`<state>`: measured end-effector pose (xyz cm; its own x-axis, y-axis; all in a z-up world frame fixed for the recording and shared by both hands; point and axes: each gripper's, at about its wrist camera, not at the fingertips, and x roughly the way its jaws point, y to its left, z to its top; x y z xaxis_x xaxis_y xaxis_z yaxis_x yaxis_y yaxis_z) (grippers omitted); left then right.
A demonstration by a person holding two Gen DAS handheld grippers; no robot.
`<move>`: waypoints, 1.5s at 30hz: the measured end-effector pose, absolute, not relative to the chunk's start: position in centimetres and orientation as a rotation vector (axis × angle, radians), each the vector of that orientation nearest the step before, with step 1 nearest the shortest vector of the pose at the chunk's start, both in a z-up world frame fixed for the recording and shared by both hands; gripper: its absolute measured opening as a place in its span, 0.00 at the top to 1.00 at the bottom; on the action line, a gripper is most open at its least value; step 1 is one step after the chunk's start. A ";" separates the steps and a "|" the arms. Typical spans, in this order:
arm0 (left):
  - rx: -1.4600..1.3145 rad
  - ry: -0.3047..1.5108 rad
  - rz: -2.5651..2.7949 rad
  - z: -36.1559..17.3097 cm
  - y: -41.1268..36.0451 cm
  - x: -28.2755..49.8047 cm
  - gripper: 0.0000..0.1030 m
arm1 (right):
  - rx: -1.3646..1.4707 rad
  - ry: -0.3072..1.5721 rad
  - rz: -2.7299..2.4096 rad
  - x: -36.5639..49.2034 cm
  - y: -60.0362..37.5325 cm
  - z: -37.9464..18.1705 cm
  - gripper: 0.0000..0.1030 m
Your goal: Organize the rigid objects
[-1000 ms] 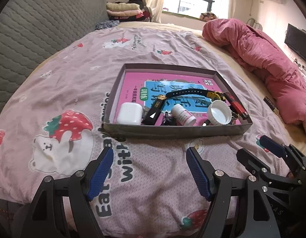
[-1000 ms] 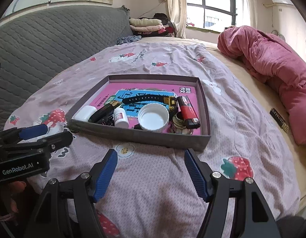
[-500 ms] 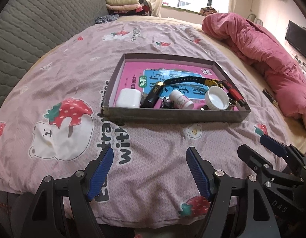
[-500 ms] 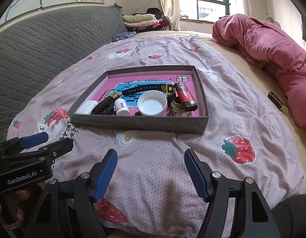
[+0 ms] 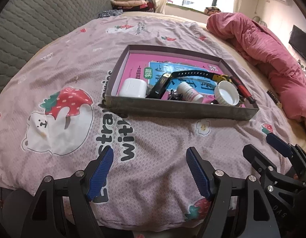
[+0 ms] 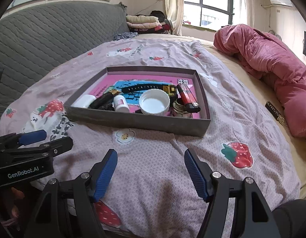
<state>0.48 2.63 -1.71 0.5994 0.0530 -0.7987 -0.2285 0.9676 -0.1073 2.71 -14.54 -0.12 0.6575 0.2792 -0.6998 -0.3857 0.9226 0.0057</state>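
Soft pink strawberry-print bedding [image 5: 156,138] sagged under the shallow grey cardboard tray [image 6: 137,122] of crowded trinkets, so my empty, wide-open left gripper [image 5: 150,170] and right gripper [image 6: 151,173] risked tipping it.

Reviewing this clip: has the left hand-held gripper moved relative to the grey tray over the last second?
Yes. In the left wrist view the left hand-held gripper has backed away from the grey tray, then eased slightly closer again; more quilt lies between them than a second ago.

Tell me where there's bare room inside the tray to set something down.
The far half of the shallow grey cardboard tray is free, above the black watch strap. The near edge is crowded from the white earbud case to the red lighter.
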 end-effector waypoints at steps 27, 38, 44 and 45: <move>-0.187 0.923 0.167 -2.1 2.6 0.6 0.25 | -0.121 0.817 0.349 3.3 -14.9 -1.3 0.33; -0.166 0.931 0.178 -2.2 2.4 0.8 0.25 | -0.119 0.823 0.353 3.4 -14.8 -1.3 0.33; -0.169 0.926 0.175 -2.1 2.2 0.8 0.25 | -0.139 0.829 0.347 3.3 -14.5 -1.4 0.33; -0.170 0.926 0.175 -2.1 2.3 0.9 0.25 | -0.137 0.830 0.350 3.3 -14.5 -1.4 0.33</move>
<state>0.85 2.26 -2.13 0.5892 0.0767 -0.8043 -0.2225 0.9724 -0.0703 3.33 -14.53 -1.45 0.6218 0.2507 -0.7419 -0.3567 0.9341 0.0166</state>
